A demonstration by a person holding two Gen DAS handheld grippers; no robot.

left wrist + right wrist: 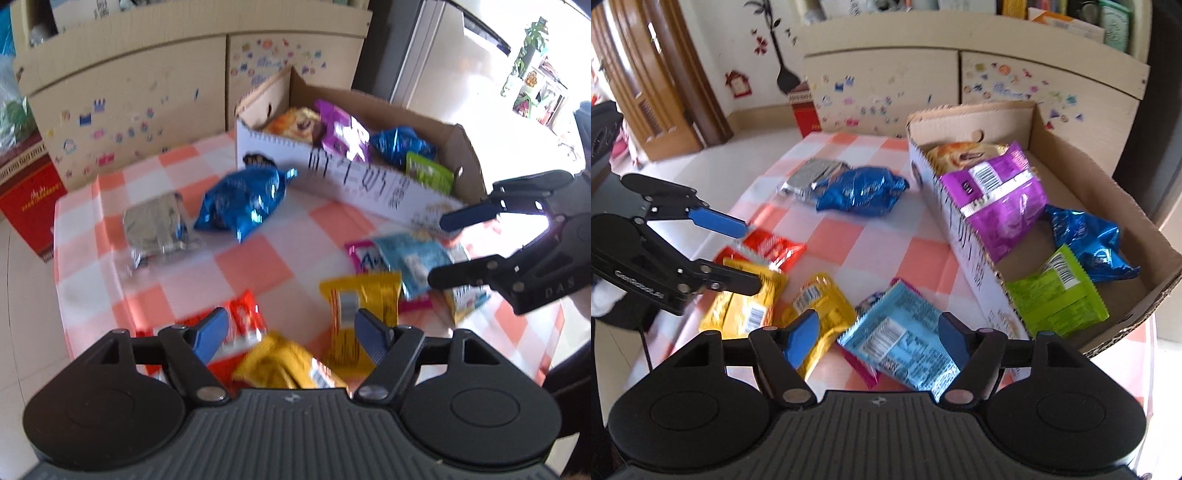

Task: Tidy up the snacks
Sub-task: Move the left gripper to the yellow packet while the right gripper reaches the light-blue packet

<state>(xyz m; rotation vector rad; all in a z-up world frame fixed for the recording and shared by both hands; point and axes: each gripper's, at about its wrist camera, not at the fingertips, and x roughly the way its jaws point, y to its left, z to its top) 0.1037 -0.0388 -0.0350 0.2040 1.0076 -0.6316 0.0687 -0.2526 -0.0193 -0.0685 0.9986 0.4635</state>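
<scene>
A cardboard box stands on the checked table and holds orange, purple, blue and green snack packets. Loose packets lie on the cloth: a blue foil one, a silver one, a red one, yellow ones and a light blue one on a pink one. My left gripper is open and empty above the red and yellow packets. My right gripper is open and empty above the light blue packet; it also shows in the left wrist view.
The table has a red and white checked cloth. A cream cabinet with stickers stands behind it. A red carton sits on the floor to the left. The left gripper shows at the left of the right wrist view.
</scene>
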